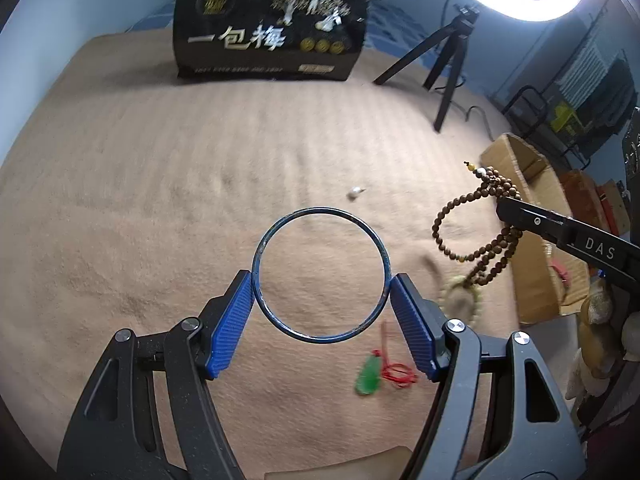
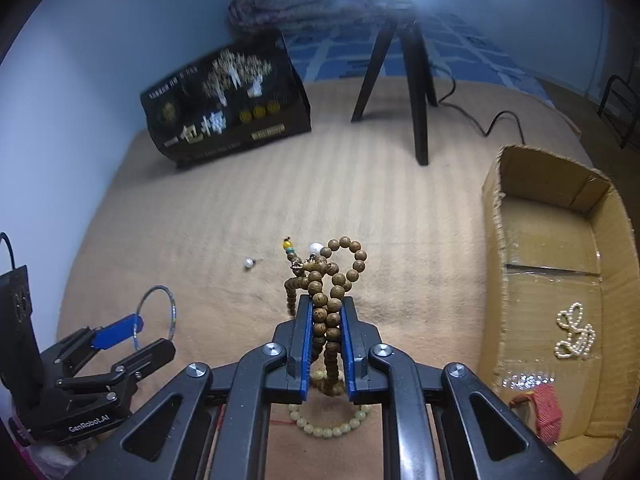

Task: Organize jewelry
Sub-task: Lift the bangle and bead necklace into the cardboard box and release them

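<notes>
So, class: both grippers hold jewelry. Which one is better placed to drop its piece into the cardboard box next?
Right. The right gripper grips the wooden bead string with the cardboard box just to its right. The left gripper, holding the blue bangle, sits farther away on the opposite side.

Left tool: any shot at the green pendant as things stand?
Probably not yet. The left tool is shut on the blue bangle, so it has no free grip. The green pendant lies uncovered on the tan blanket just below it, so nothing else blocks the way.
</notes>
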A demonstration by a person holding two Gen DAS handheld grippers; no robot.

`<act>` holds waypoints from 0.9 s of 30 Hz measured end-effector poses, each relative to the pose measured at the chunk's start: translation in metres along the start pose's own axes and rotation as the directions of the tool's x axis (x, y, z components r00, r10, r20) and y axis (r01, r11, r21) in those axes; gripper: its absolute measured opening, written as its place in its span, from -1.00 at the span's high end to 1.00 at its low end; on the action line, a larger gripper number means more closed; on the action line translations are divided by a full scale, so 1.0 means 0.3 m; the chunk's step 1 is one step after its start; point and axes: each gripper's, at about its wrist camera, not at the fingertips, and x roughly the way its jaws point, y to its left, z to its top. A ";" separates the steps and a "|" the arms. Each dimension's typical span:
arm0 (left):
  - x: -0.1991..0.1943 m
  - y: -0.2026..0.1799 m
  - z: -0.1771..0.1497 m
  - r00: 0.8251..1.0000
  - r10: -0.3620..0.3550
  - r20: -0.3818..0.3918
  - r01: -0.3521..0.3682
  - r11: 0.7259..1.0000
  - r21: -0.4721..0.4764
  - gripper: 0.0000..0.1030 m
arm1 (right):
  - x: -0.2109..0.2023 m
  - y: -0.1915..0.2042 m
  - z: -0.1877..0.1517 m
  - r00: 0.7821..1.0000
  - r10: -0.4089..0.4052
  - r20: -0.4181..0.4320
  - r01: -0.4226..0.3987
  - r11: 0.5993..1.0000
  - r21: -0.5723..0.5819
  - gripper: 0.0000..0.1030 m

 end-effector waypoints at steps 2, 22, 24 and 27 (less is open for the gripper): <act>-0.022 -0.021 0.001 1.000 -0.014 0.014 0.014 1.000 0.005 -0.39 | -0.045 -0.010 -0.002 1.000 -0.001 0.025 0.001 1.000 0.001 0.79; -0.132 -0.308 -0.002 0.987 -0.130 0.091 0.117 0.984 0.131 -0.39 | -0.359 -0.196 -0.034 0.983 -0.021 0.180 0.006 0.996 0.083 0.79; -0.132 -0.333 -0.004 0.986 -0.141 0.090 0.127 0.982 0.141 -0.39 | -0.378 -0.223 -0.038 0.982 -0.029 0.189 0.010 0.995 0.096 0.79; -0.130 -0.373 -0.004 0.984 -0.151 0.090 0.136 0.978 0.156 -0.39 | -0.399 -0.263 -0.044 0.980 -0.042 0.197 0.020 0.993 0.113 0.79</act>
